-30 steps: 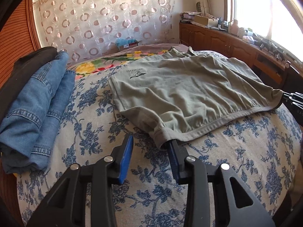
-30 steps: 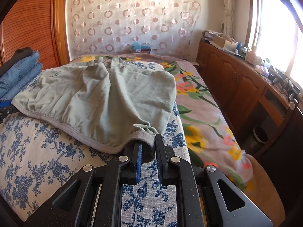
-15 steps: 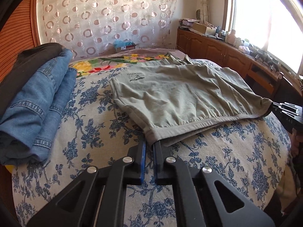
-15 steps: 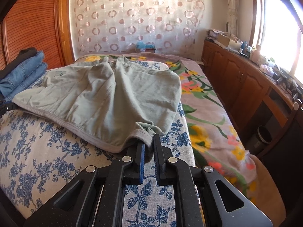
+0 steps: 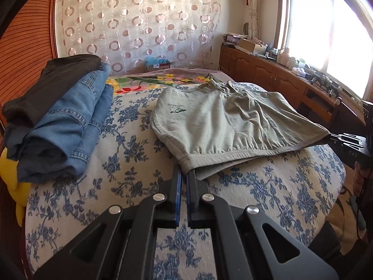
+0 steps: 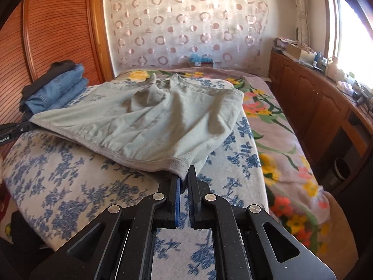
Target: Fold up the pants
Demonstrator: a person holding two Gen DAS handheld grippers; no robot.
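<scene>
Room: bedroom with a circle-patterned curtain (image 5: 139, 23) behind the bed (image 5: 116, 151), which wears a blue floral cover.
Pants: your grey-green pants (image 5: 216, 121) lie spread across the bed, waistband edge lifted off the cover between both tools.
Left tool (image 5: 184, 175): you have it pressed together, pinching one waistband corner.
Right tool (image 6: 184, 177): pinching the opposite corner.
Beside: folded jeans (image 5: 67, 126) with a dark garment (image 5: 51, 81) on top, near the pants, apart.
</scene>
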